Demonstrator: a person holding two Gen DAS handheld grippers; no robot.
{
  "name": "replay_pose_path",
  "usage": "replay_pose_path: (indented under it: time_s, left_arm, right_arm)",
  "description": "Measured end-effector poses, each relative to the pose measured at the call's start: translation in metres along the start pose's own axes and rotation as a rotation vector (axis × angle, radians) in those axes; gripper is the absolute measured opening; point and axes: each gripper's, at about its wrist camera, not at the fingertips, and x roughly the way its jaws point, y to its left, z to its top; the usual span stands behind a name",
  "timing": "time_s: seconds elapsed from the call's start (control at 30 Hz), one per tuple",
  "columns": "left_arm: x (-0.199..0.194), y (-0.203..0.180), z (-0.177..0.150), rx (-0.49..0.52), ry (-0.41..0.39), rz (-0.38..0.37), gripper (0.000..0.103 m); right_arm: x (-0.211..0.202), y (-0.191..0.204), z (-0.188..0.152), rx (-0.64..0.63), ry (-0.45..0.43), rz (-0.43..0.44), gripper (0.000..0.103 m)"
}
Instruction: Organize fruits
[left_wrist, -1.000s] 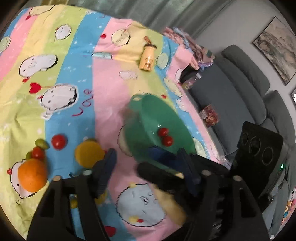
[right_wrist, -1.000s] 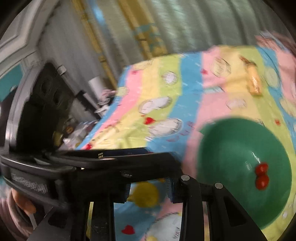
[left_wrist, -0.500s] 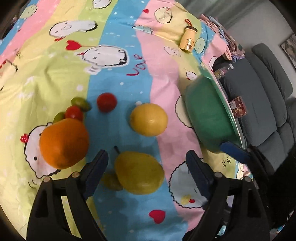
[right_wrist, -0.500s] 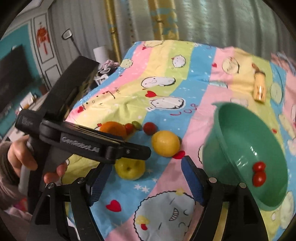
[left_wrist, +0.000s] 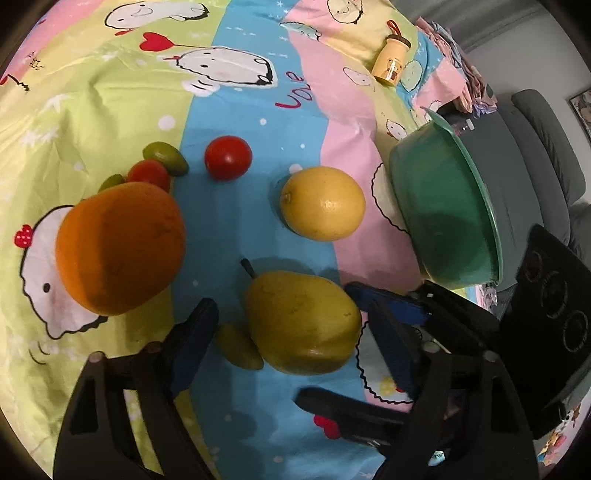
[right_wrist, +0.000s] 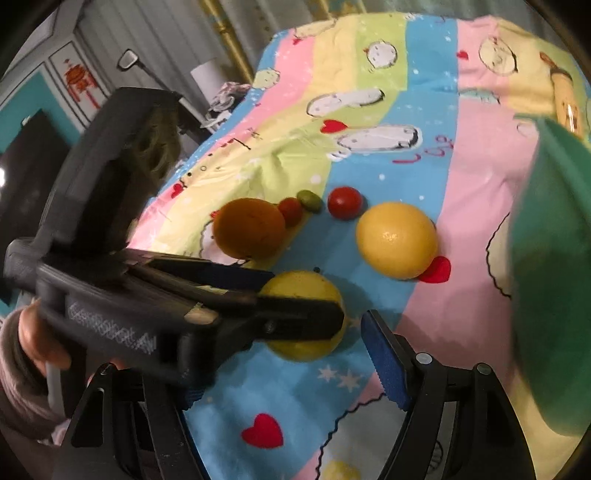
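My left gripper (left_wrist: 291, 332) is open with its fingers on either side of a yellow-green pear (left_wrist: 301, 321) on the striped cloth. A lemon (left_wrist: 323, 203), an orange (left_wrist: 120, 247), red tomatoes (left_wrist: 228, 157) and small green fruits (left_wrist: 164, 158) lie beyond. The green bowl (left_wrist: 443, 218) stands at the right. My right gripper (right_wrist: 295, 354) is open, low beside the left one; the pear (right_wrist: 314, 288), lemon (right_wrist: 397, 240), orange (right_wrist: 249, 227) and bowl (right_wrist: 550, 266) show in its view.
A yellow bottle (left_wrist: 391, 64) lies at the far side of the cloth. A grey sofa (left_wrist: 517, 155) runs along the table's right edge. The left gripper's body (right_wrist: 147, 295) crosses the right wrist view.
My left gripper swung away from the bowl, came down over the fruits and now straddles the pear. My right gripper moved lower and closer to the fruits.
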Motion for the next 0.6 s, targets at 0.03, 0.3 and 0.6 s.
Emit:
replay_pose_path:
  time_s: [0.03,0.3,0.6]
  left_arm:
    - [0.001,0.001,0.000,-0.003,0.005,-0.005,0.074]
    - [0.002,-0.004,-0.005,0.024,0.006,-0.003,0.067]
    - [-0.011,-0.009,-0.010,0.024,-0.030,-0.006,0.066]
  right_arm:
    - [0.002,0.000,0.000,-0.001,0.003,0.007,0.067]
    - [0.011,-0.010,-0.003,0.048,0.012,0.042,0.059]
    - [0.008,-0.005,-0.005,0.045,-0.021,0.037,0.059]
